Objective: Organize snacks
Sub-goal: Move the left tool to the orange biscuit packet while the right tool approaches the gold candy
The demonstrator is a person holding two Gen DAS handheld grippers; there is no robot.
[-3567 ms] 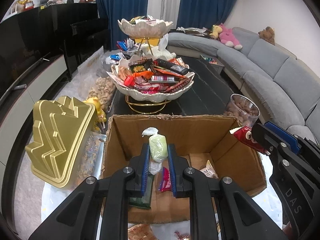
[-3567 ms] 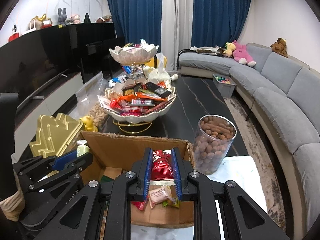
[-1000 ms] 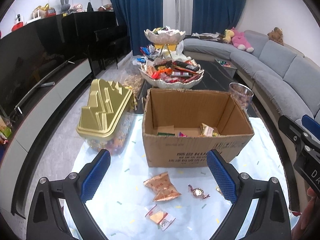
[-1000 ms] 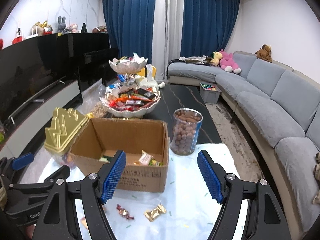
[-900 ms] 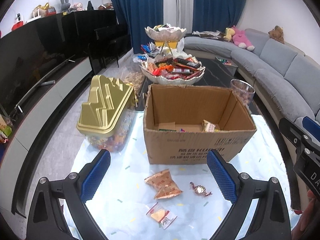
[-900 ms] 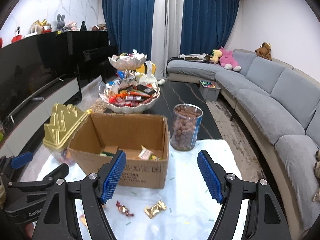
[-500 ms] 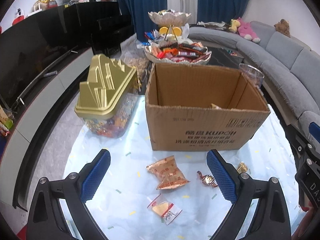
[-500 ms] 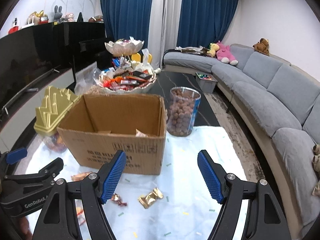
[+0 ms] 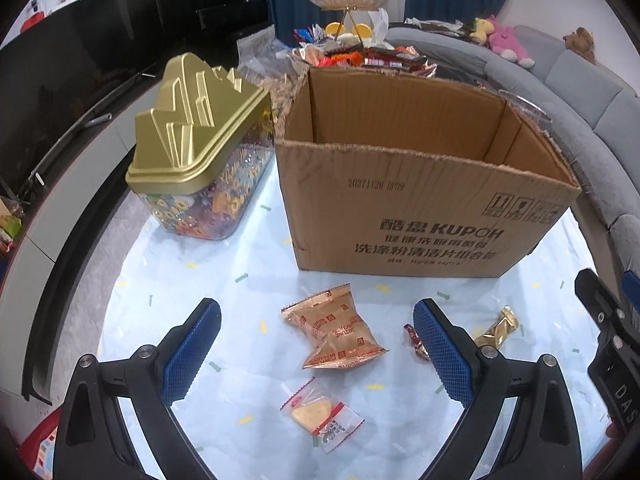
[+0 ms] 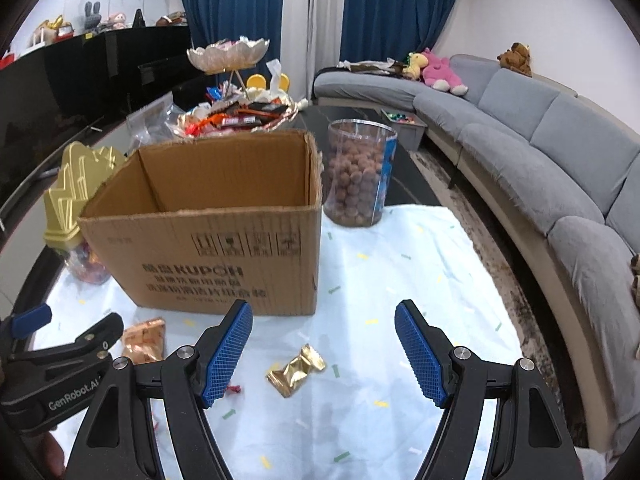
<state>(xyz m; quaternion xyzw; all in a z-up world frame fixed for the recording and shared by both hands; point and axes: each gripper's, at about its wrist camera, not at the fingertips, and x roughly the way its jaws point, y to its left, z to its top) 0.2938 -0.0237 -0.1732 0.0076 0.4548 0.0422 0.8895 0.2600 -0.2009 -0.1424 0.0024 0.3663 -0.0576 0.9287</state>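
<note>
Item 1, left gripper [image 9: 316, 344]: we hold it with jaws spread wide and nothing between them, low over the pale blue cloth [image 9: 180, 280]. Item 2, right gripper [image 10: 323, 350]: likewise spread and carrying nothing.

Item 3, cardboard box [image 9: 420, 200]: it stands open-topped on the cloth; from this low angle we cannot see its contents. Item 4, loose snacks in front of the box: a copper packet [image 9: 334, 328] between the left fingers' line of reach; a clear-wrapped biscuit [image 9: 316, 414] nearer us; a small red candy [image 9: 412, 338] just beside the left gripper's right finger; a gold wrapper [image 10: 296, 370], which sits ahead of the right gripper, slightly left of its centre.

Item 5, bystanders: gold-lidded candy jar [image 9: 200, 152] to the box's left; clear tub of brown balls [image 10: 358, 174] to its right; tiered snack dish [image 10: 230, 80] behind.

Risks, as we judge them: the thin foil wrappers lie flat, so fingers closing from above may skate over them or bunch the cloth instead. The copper packet looks puffed and could squirt sideways. The grippers work close together here; reaching at once could knock them into each other. The red candy may be nudged away unseen.
</note>
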